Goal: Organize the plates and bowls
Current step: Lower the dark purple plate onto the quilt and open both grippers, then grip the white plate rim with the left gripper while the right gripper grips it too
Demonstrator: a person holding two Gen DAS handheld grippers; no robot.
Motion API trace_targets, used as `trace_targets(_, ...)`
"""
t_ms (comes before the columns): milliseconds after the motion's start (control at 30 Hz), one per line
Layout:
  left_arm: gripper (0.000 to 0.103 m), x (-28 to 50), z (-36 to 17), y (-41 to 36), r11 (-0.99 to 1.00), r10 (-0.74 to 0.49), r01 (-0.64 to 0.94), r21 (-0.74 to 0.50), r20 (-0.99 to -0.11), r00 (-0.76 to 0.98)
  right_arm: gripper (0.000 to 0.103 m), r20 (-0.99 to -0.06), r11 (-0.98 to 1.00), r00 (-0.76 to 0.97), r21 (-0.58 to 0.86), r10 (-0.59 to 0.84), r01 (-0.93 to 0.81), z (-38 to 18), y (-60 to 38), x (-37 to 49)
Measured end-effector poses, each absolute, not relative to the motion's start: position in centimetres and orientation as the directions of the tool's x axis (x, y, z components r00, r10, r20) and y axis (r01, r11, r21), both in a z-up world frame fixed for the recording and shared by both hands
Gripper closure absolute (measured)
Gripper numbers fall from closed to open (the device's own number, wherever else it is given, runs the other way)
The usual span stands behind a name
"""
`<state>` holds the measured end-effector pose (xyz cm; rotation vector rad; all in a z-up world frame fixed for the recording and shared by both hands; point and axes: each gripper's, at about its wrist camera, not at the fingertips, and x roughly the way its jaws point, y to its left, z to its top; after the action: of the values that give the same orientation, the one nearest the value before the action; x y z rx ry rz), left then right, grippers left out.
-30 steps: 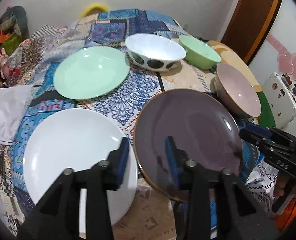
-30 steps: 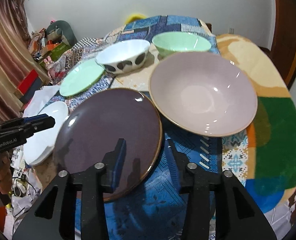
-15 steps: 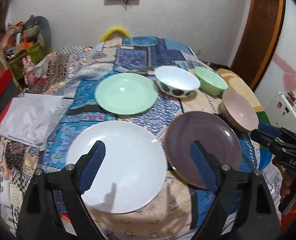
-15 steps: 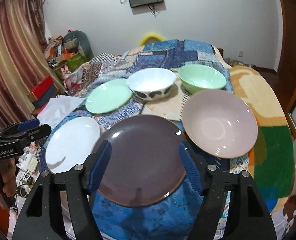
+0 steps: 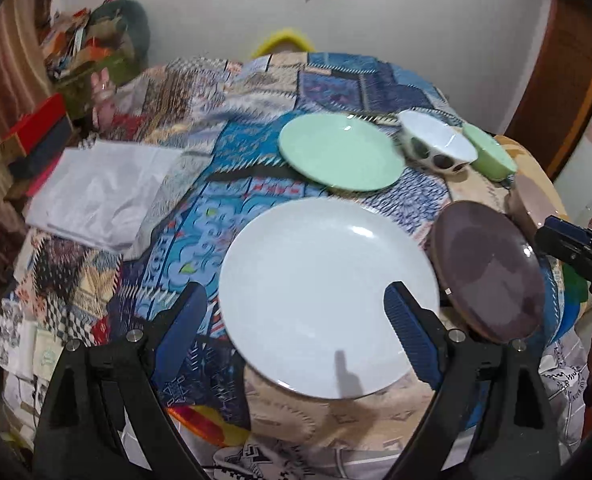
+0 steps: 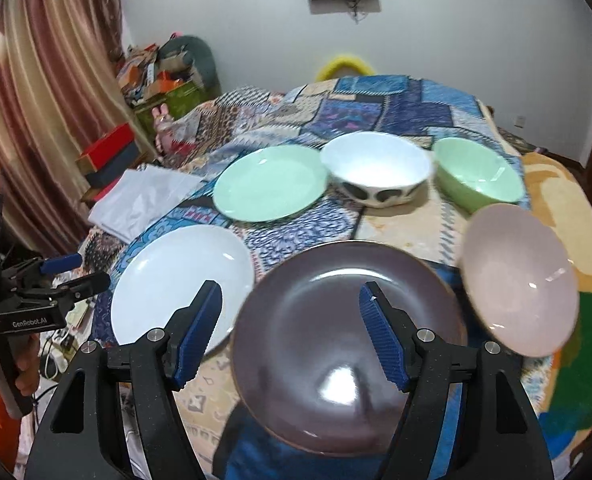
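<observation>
Start of sorting, nothing stacked yet. Left gripper [image 5: 293,314] jaws apart, empty, over white plate [image 5: 328,296]. Right gripper [image 6: 291,332] jaws apart, empty, over dark plate [image 6: 348,344]. Both just opened wider. Next, probably: pinch plate rim, stack on neighbour; bowls [image 6: 376,174] behind, untouched.

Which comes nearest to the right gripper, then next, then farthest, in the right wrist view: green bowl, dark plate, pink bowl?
1. Dark plate, directly under the right gripper.
2. Pink bowl, to its right.
3. Green bowl, far right, at the back.
</observation>
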<state>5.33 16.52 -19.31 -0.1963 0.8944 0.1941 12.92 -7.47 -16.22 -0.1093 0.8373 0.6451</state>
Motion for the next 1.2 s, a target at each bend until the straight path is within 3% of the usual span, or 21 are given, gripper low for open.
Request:
trace_targets(300,0.013,4.8,-22.7,20.5,0.934,0.063,-0.326,-0.143,-0.835,0.547,0.035,-0.774,0.76,0.399,0.158,0.492,-0.631,-18.7,-2.6,15.0)
trace_targets(433,0.032,4.6,-23.9,21.5,0.918,0.045,-0.359,-0.167,-0.856,0.515,0.038,-0.796,0.74,0.351,0.172,0.493,-0.65,-19.9,-0.9,16.3)
trace_targets(533,0.044,4.4,-24.6,21.9,0.909,0.025,-0.371,-0.191,-0.863,0.505,0.051,-0.816,0.728,0.319,0.171,0.482,-0.663,-20.7,0.2,16.8)
trace_targets(667,0.069,4.4,-25.7,21.9,0.901,-0.019,-0.371,-0.227,-0.873,0.488,0.067,-0.837,0.715,0.283,0.17,0.467,-0.678,-21.6,1.1,17.3)
trace_targets(767,0.075,4.5,-25.9,21.6,0.902,-0.04,-0.356,-0.245,-0.867,0.496,0.076,-0.848,0.704,0.267,0.163,0.458,-0.691,-22.1,1.6,17.8)
trace_targets(867,0.081,4.8,-26.1,21.3,0.903,-0.083,-0.331,-0.275,-0.866,0.494,0.079,-0.862,0.707,0.258,0.152,0.437,-0.691,-22.7,2.0,18.4)
trace_targets(967,0.082,4.8,-26.1,21.3,0.9,-0.088,-0.332,-0.282,-0.864,0.496,0.085,-0.878,0.705,0.234,0.151,0.417,-0.693,-23.3,2.5,18.7)
trace_targets(1200,0.083,5.1,-26.1,21.9,0.893,-0.098,-0.339,-0.297,-0.861,0.498,0.085,-0.889,0.718,0.244,0.127,0.389,-0.684,-23.5,2.7,17.9)
